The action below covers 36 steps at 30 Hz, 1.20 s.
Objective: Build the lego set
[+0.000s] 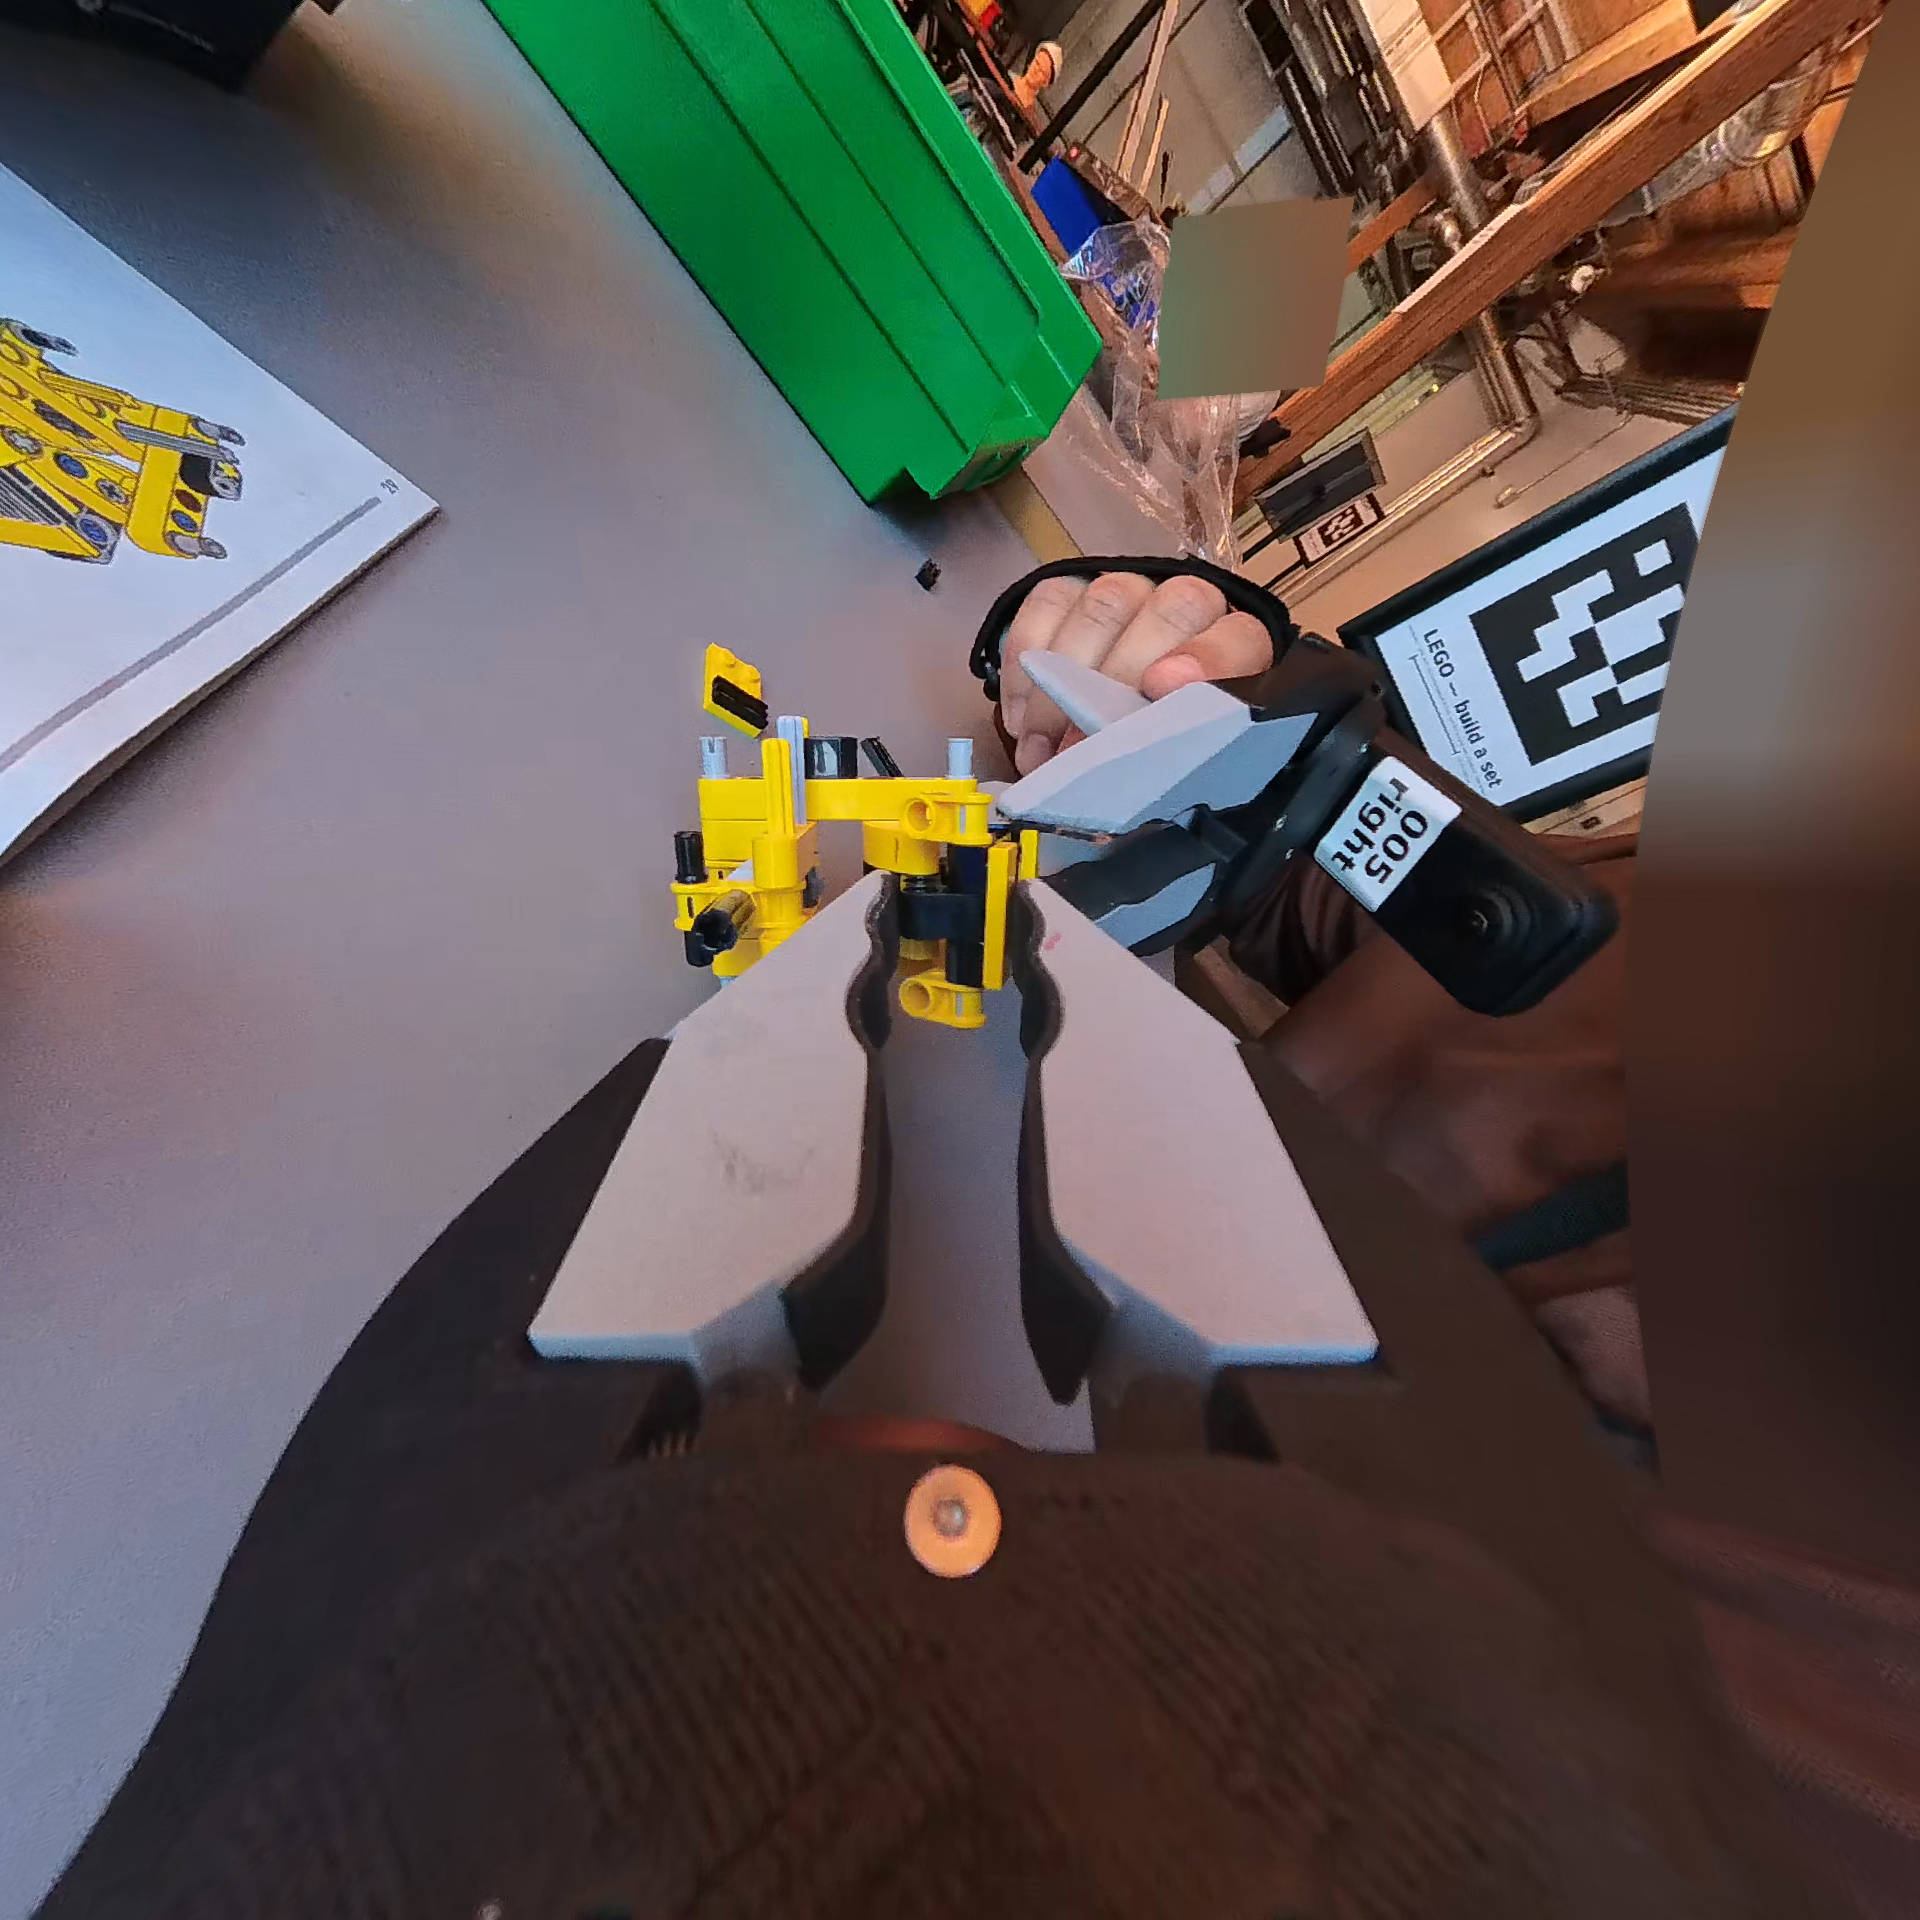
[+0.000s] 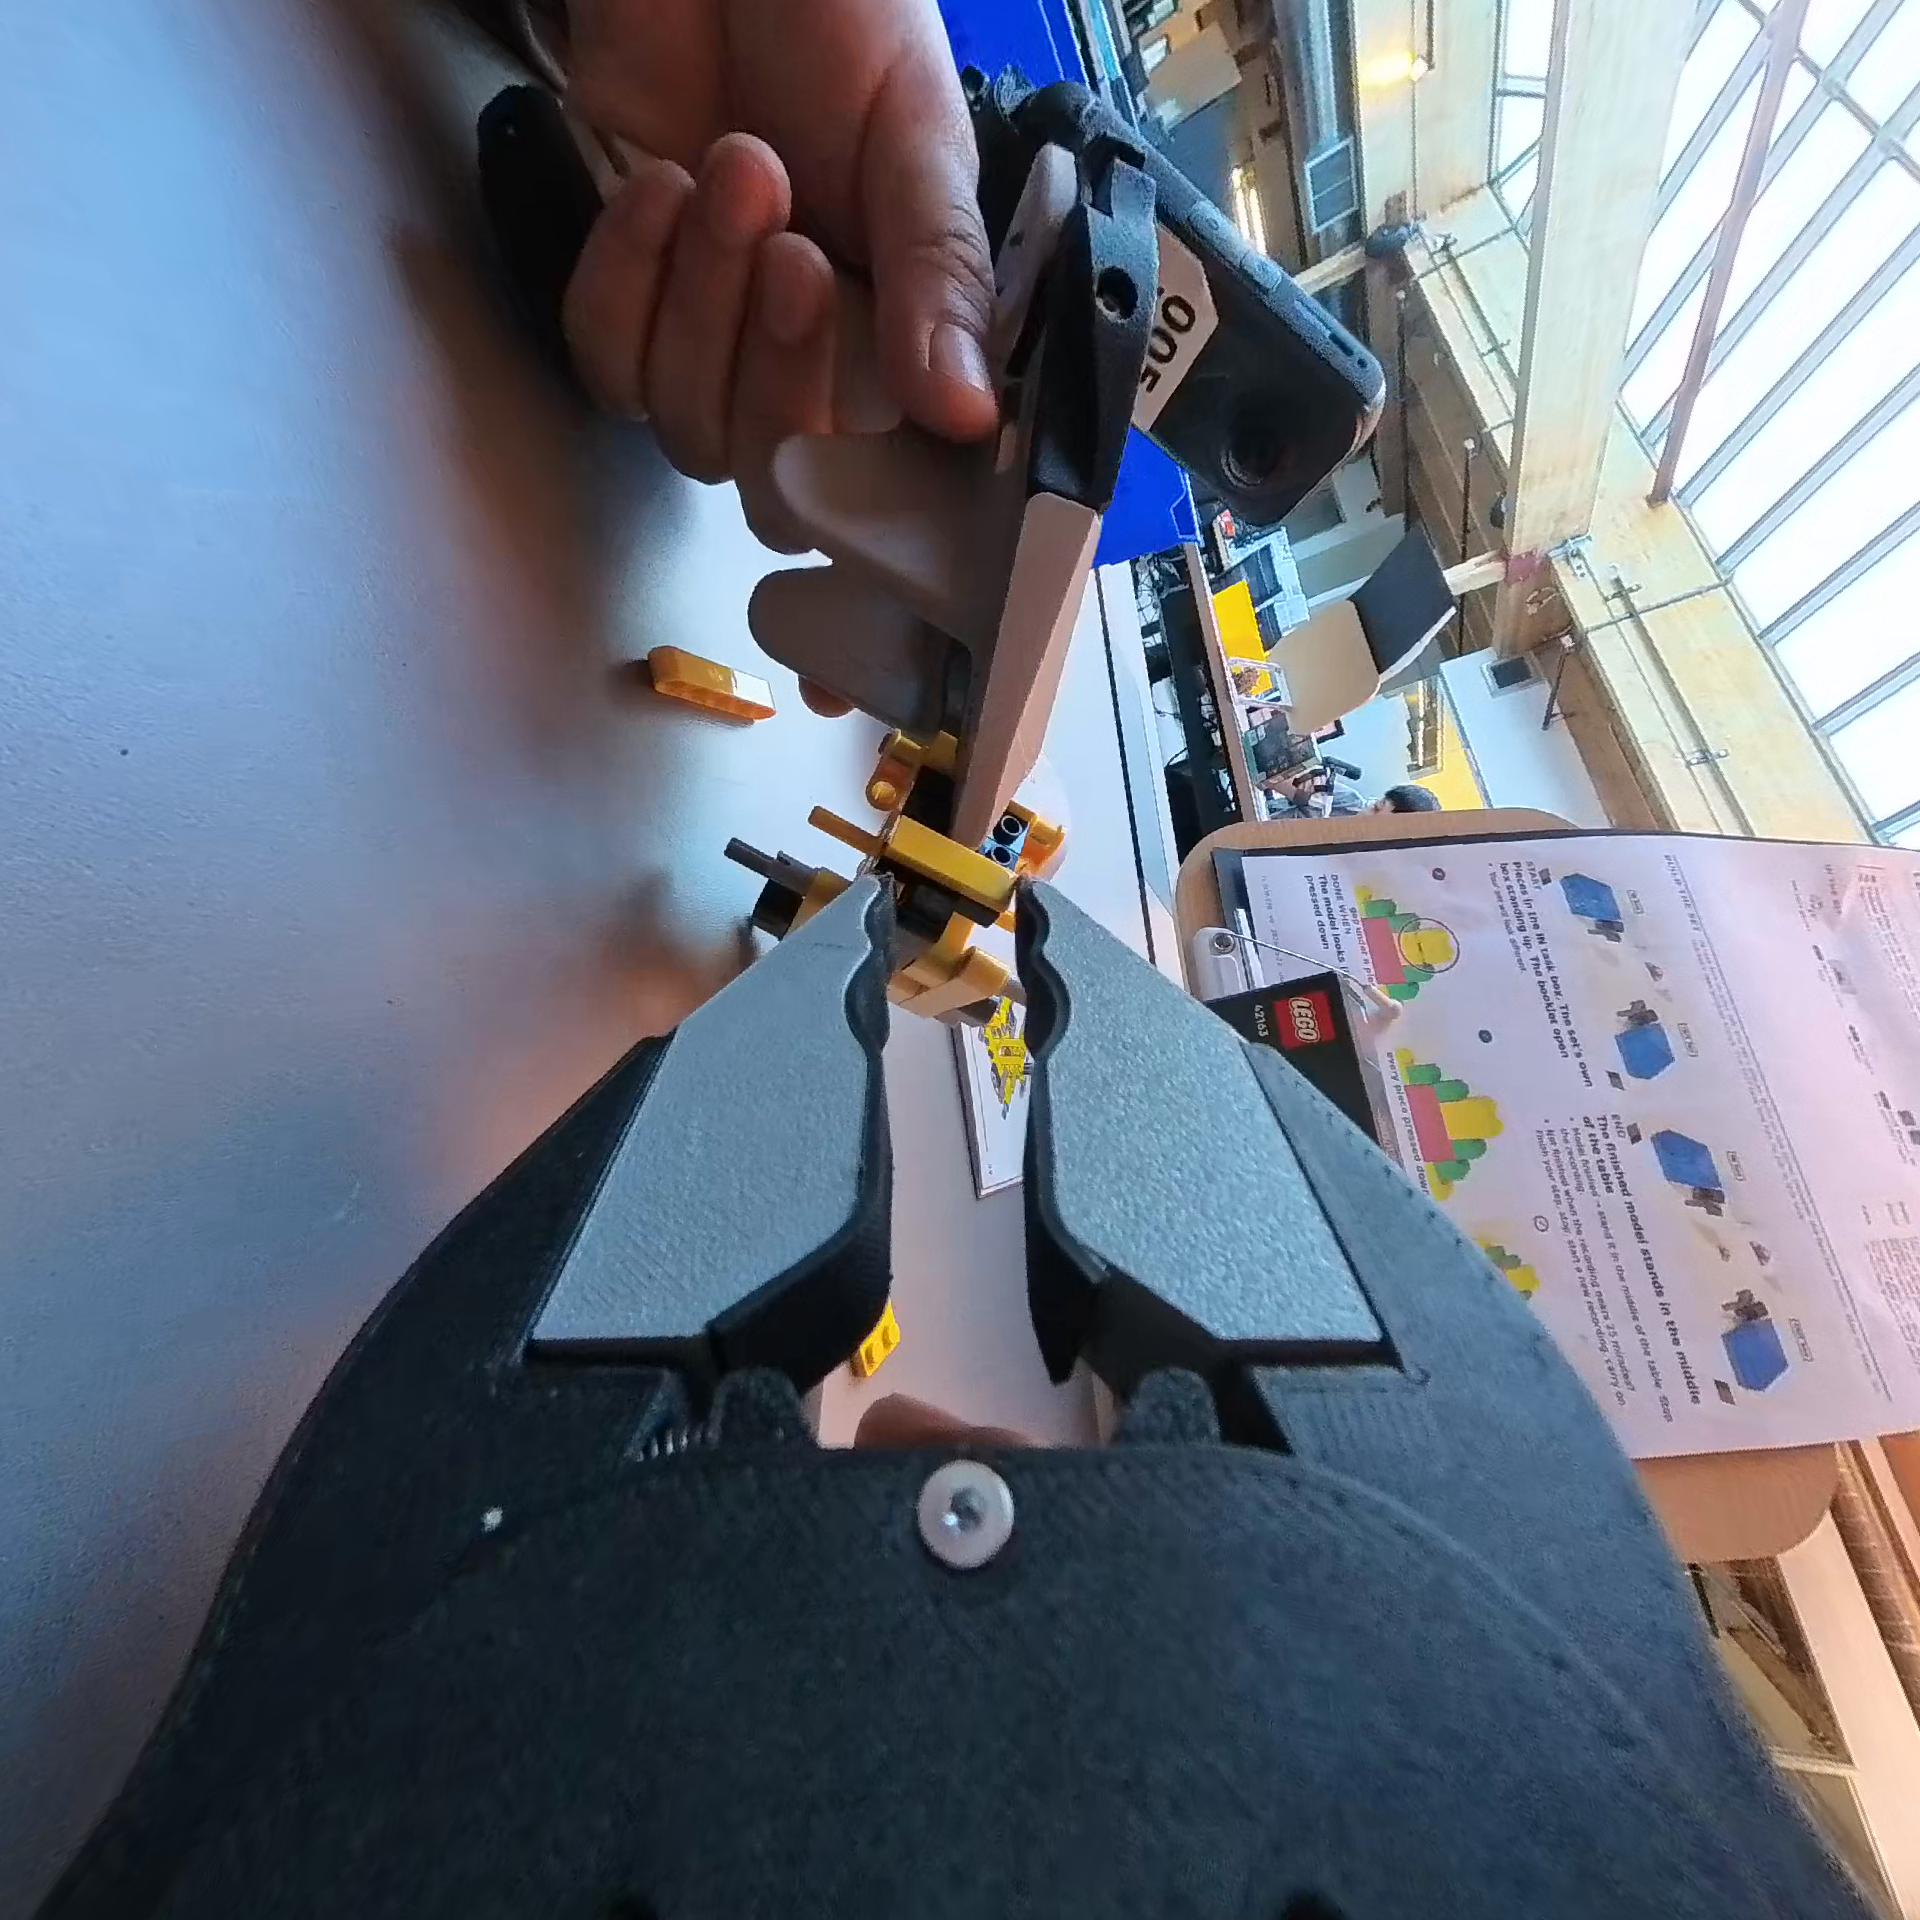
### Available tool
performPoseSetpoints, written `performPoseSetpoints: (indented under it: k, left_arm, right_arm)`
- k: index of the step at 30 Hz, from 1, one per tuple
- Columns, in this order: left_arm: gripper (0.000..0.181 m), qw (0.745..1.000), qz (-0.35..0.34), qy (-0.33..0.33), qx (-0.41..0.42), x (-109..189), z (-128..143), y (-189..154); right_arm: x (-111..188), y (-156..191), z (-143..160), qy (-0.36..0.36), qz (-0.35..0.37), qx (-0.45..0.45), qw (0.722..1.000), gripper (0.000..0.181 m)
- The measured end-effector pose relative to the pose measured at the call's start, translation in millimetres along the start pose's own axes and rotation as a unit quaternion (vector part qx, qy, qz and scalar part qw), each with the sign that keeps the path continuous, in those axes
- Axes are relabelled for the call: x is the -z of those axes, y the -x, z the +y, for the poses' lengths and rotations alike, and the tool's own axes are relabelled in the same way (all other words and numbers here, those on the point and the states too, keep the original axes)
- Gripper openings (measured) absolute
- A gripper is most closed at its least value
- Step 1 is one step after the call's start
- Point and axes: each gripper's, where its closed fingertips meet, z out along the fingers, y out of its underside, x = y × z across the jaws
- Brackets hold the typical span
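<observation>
A: Where is the half-built yellow-and-black plastic lego model (image 1: 852, 862)?

B: Centre frame on the grey table (image 1: 468, 727), pinched by the left claw (image 1: 951, 914). The right claw (image 2: 951, 894) clamps its far end.

A: Advice?

B: Each claw should probably hold steady and press straight, never twisting.

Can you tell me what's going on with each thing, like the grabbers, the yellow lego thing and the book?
left gripper: closed on the lego model.
right gripper: closed on the model's other end.
lego model: partly built, held between both grippers.
instruction booklet: lying open on the table.
green bin: on the table, contents hidden.
yellow beam: loose, lying flat.
</observation>
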Motion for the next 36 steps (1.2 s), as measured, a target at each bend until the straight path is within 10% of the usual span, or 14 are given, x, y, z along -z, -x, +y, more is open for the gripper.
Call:
performPoseSetpoints:
  k: [36]
  left_arm:
    - [0.018,1.000,0.003,0.000,0.003,0.0,-0.3,-0.1]
  right_arm:
    - [-0.1,0.0,0.0,-0.003,-0.001,-0.003,1.000,0.019]
